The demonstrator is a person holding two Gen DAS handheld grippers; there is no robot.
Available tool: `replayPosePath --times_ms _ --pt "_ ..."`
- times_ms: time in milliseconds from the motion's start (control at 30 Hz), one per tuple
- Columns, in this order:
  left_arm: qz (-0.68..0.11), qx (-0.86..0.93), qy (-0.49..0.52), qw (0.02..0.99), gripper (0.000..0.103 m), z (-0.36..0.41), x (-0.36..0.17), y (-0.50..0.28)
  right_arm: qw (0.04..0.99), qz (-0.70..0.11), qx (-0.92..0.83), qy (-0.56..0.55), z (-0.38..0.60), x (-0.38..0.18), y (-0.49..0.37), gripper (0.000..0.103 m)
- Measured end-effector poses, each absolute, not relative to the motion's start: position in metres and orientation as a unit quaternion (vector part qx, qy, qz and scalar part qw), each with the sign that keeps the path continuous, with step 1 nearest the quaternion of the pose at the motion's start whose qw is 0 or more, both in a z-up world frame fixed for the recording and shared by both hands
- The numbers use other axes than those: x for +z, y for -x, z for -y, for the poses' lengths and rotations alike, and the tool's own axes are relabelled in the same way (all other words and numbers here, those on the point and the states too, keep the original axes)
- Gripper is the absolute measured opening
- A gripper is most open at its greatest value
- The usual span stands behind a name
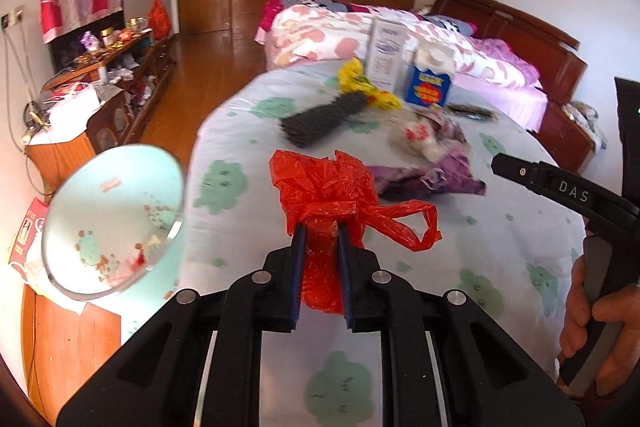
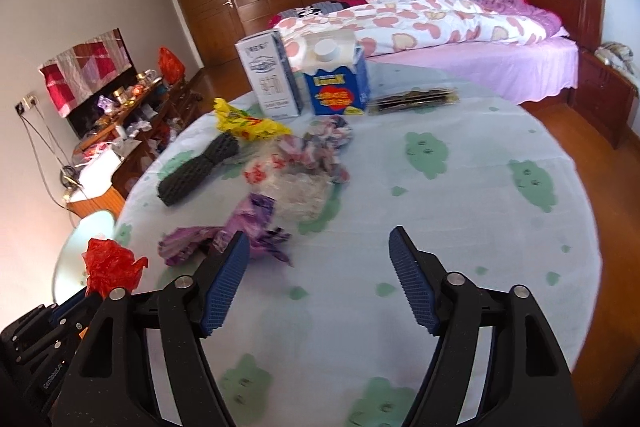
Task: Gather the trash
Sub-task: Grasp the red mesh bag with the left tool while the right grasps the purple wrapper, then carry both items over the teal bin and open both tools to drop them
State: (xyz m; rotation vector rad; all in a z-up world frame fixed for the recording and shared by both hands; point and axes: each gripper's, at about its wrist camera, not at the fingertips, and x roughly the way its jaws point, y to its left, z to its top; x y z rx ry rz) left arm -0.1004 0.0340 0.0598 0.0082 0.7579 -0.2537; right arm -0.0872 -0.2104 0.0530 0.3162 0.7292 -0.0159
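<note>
The thin red bag [image 1: 332, 203], clamped in the left gripper [image 1: 321, 227], could slip or tear if tugged, while the right gripper [image 2: 320, 259] is held apart.

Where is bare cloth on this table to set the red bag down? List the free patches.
Free: the tablecloth right of the purple wrapper, out to the table's right edge, and the near strip around the open right gripper. Crowded: the far left, from the black mesh roll to the blue carton.

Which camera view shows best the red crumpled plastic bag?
The left wrist view. There the red crumpled plastic bag fills the centre, pinched in the left gripper, with its handle loop visible. The right wrist view shows only a small part of it at the left edge.
</note>
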Motion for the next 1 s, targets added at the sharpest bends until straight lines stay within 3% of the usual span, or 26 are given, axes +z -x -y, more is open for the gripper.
replayPosePath --times_ms 233,300,333,467,1000 --pt "-0.354 -0.083 0.014 0.931 0.015 -0.077 0.074 0.094 0.902 -0.401 0.017 -0.162 0.185 0.034 0.048 0.076" --pt "-0.355 -0.069 0.021 0.932 0.015 -0.091 0.074 0.091 0.894 -0.416 0.03 -0.161 0.178 0.027 0.043 0.061" --pt "-0.356 -0.064 0.025 0.932 0.015 -0.097 0.074 0.091 0.894 -0.418 0.032 -0.159 0.176 0.025 0.043 0.049" --pt "-0.359 -0.044 0.04 0.932 0.015 -0.119 0.072 0.088 0.902 -0.406 0.038 -0.144 0.169 0.028 0.05 0.033" --pt "-0.338 0.057 0.064 0.937 0.015 -0.195 0.081 0.088 0.932 -0.334 0.083 -0.109 0.102 0.085 0.068 0.029"
